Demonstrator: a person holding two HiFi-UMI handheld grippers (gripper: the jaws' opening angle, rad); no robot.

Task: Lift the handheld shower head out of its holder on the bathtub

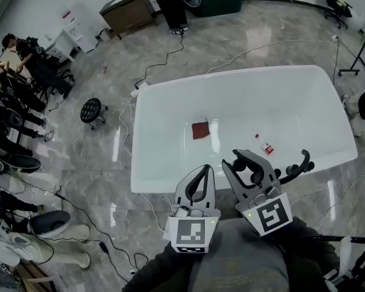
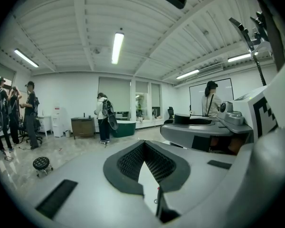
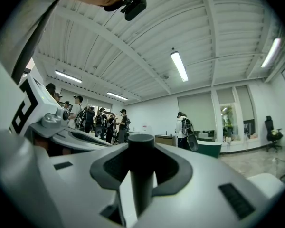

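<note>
Grippers sit closest to me, low in the head view. My left gripper (image 1: 204, 170) is clenched with nothing in it; in the left gripper view (image 2: 143, 144) its ribbed pads meet at the tips. My right gripper (image 1: 248, 166) is clamped on the handheld shower head (image 1: 298, 166): the right gripper view (image 3: 141, 148) shows its dark round handle (image 3: 141, 175) standing upright between the jaws. In the head view a black curved part sticks out to the right of that gripper, over the near rim of the white bathtub (image 1: 147, 181).

Inside the tub I see a dark red square cloth (image 1: 200, 129) lying flat and, further right, a small red-and-white item (image 1: 267, 147) that I cannot identify.

Past the tub's left end a black stool (image 1: 92, 110) stands on the marble floor among cables. Further off, people gather along the left edge, and a wooden cabinet (image 1: 128, 11) stands at the far wall.
</note>
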